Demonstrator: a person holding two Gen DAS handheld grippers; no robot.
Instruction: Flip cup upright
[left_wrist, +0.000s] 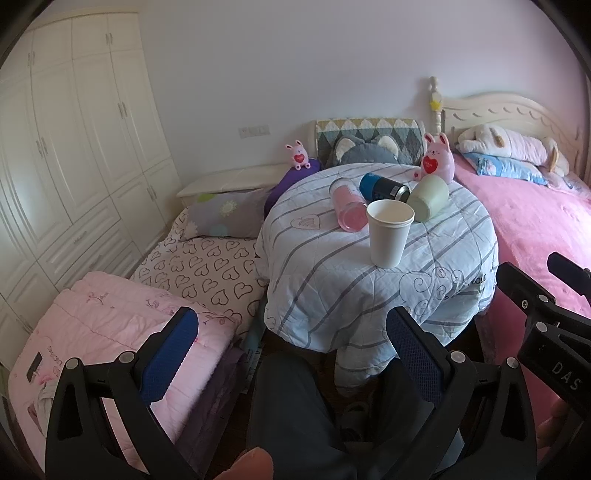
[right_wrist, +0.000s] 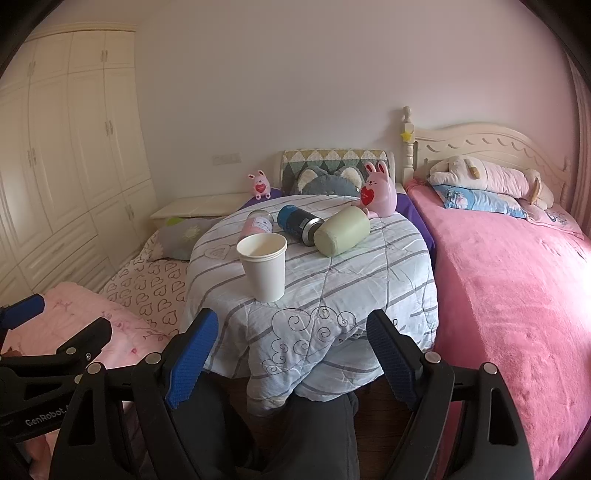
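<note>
A white paper cup (left_wrist: 389, 236) (right_wrist: 263, 271) stands upright near the front of a round table covered by a striped quilt (left_wrist: 332, 280) (right_wrist: 354, 280). Behind it a pink cup (left_wrist: 347, 210) (right_wrist: 256, 223), a blue and black flask (left_wrist: 384, 187) (right_wrist: 299, 223) and a pale green cup (left_wrist: 428, 197) (right_wrist: 341, 230) lie on their sides. My left gripper (left_wrist: 291, 345) is open and empty, held low in front of the table. My right gripper (right_wrist: 291, 349) is open and empty at the table's front edge.
A pink rabbit toy (left_wrist: 436, 158) (right_wrist: 376, 188) sits at the table's back edge. A pink bed (right_wrist: 509, 280) lies to the right, a heart-print bed (left_wrist: 207, 266) and folded pink quilt (left_wrist: 122, 332) to the left. White wardrobes (left_wrist: 74, 147) line the left wall.
</note>
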